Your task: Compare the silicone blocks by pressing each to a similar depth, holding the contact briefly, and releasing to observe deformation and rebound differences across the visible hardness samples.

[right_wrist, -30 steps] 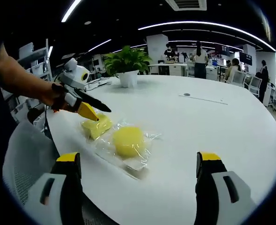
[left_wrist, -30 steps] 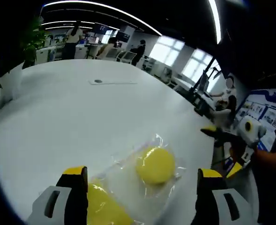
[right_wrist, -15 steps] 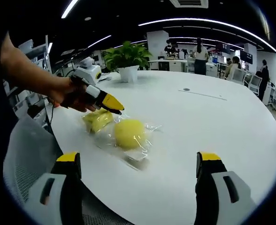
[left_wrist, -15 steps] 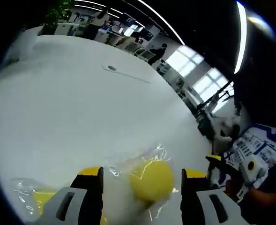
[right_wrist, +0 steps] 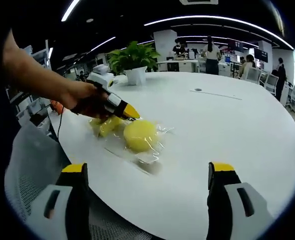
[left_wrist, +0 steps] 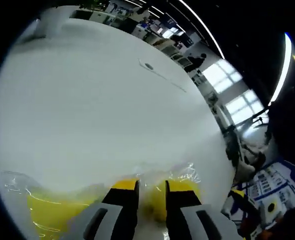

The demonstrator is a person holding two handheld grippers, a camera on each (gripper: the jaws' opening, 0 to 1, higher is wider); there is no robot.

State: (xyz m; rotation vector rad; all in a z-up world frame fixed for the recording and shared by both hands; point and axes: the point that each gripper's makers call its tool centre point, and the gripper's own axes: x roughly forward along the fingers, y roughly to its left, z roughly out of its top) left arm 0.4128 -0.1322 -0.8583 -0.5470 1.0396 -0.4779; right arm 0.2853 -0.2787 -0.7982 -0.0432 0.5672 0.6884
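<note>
Contact is the step in hand: the left gripper (right_wrist: 129, 112) has its yellow-tipped jaws drawn nearly together, with only a thin gap between them, and their tips rest on the bagged round yellow silicone block (right_wrist: 139, 135), which lies on the white table (right_wrist: 227, 130) close to its near edge. In the left gripper view the same block (left_wrist: 156, 205) sits directly ahead of the jaw tips and partly under them, so the press runs straight along the gripper's own long axis, down and forward into the block's edge. A second, flatter yellow block (right_wrist: 105, 125) lies just beside the round one, on the side toward the person's hand (right_wrist: 82, 102), inside the same crinkled clear plastic bag (right_wrist: 148, 155) (it shows as a yellow patch (left_wrist: 54, 212) low in the left gripper view).

The right gripper (right_wrist: 147, 200) hangs back off the table edge with its jaws wide apart and nothing between them; the blocks lie well ahead of it. The left gripper is plainly the nearer, and the comparison likely calls for it to shift sideways to the flatter sample next. The loose bag could slide under the push.
</note>
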